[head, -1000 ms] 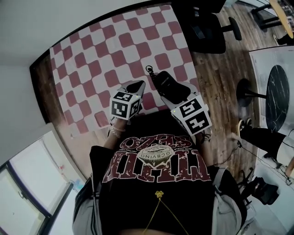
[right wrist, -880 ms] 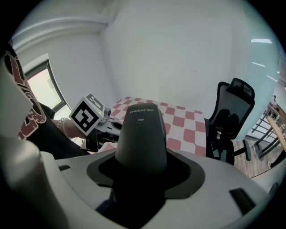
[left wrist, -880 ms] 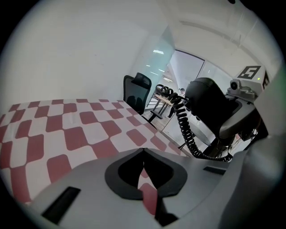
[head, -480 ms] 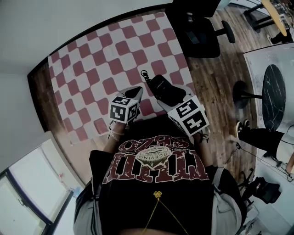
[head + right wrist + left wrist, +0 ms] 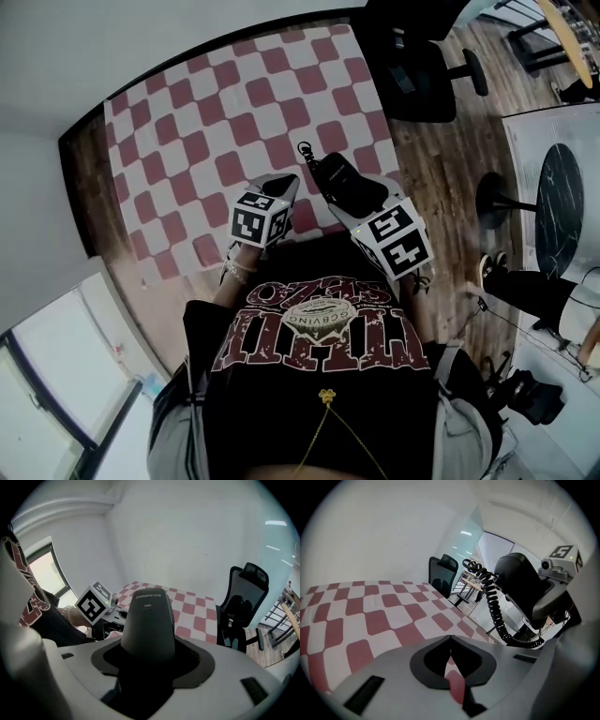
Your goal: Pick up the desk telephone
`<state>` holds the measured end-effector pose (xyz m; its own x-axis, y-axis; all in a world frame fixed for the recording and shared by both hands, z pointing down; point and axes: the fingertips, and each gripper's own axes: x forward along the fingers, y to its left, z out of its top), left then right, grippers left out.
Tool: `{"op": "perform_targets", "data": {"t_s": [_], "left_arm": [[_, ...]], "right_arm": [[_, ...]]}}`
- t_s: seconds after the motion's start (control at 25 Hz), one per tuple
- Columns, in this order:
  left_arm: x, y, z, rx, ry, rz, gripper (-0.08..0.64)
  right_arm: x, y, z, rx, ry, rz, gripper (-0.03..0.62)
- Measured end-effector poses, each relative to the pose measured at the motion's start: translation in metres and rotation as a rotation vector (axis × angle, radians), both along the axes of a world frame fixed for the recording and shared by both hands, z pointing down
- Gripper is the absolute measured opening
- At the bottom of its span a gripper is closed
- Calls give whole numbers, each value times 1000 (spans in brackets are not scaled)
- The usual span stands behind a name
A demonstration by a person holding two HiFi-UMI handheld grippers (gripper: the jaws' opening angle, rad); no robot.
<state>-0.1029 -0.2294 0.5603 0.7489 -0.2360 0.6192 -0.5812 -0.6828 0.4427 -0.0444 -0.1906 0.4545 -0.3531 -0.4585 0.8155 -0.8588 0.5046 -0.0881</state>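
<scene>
Holding: the black plastic desk telephone (image 5: 149,616) is clamped upright in the right claw (image 5: 150,663), whose jaws are closed on its lower body.
Telephone position: it appears raised clear of the red-and-white checked worktop (image 5: 206,112), above the corner nearest the person's right side.
Cord: the black coiled cord (image 5: 494,609) is seen hanging in a loop beneath the body.
Other side: the left claw (image 5: 451,660) is drawn almost together with nothing held; only checked cloth is seen through the slit.
Change: over the last second hardly anything has been shifted; telephone and both claws are kept where they were.
Meaning: the pick-up is judged done, and a steady hold is being maintained.
</scene>
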Motion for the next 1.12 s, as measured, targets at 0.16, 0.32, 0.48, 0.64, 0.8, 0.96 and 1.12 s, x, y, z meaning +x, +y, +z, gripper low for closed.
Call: {"op": "perform_targets", "data": {"t_s": [0.16, 0.32, 0.48, 0.64, 0.8, 0.96, 1.12], "left_arm": [[-1, 0, 1, 6, -9, 2, 8], [-2, -1, 2, 16, -19, 0, 8], [-1, 0, 2, 11, -17, 4, 8], [-1, 1, 3, 2, -13, 0, 8], [-2, 1, 3, -1, -14, -3, 8], [-2, 2, 4, -4, -16, -1, 8], [-2, 3, 5, -6, -17, -1, 8]], "right_arm": [[1, 3, 3, -16, 8, -5, 278], [0, 4, 6, -20, 10, -13, 278], [-1, 3, 8, -12, 13, -17, 278], [-1, 3, 9, -6, 13, -21, 279], [-3, 4, 10, -20, 11, -27, 278], [-3, 3, 10, -14, 14, -33, 278], [-4, 4, 11, -17, 14, -40, 278]]}}
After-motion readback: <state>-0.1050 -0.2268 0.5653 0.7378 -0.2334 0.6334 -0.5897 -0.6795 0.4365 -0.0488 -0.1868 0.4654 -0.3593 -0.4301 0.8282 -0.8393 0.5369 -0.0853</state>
